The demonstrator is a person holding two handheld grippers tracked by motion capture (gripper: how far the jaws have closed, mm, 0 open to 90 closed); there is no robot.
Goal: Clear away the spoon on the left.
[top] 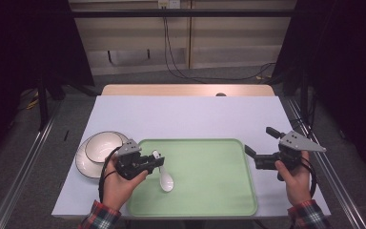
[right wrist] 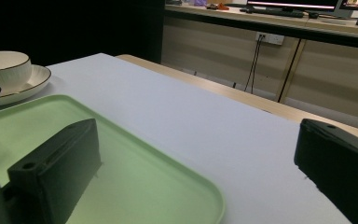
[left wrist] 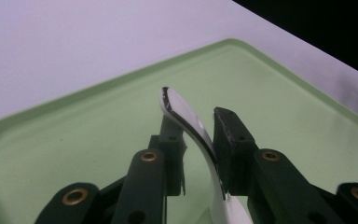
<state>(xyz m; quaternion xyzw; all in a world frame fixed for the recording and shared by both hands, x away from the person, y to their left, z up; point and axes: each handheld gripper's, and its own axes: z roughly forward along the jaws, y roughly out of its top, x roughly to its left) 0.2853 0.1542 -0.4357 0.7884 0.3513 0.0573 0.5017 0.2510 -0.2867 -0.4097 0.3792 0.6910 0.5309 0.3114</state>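
1. Left gripper (left wrist: 193, 140): we record jaws clamped on the white ceramic spoon (left wrist: 191, 126) handle, its bowl resting on the green tray (top: 209, 191).
2. Right gripper (top: 259, 143): jaws wide apart, gripping nothing, at the tray's right edge.
3. Bowl (top: 102, 147) on plate (top: 83, 164) sits just left of the tray.

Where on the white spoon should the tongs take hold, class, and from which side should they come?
Grip the spoon by its thin handle, as the left tongs do now, coming from the tray's left edge. The handle is narrow and fits between the pads; the rounded bowl would probably slip. The right tongs hang open, off the tray's right side.
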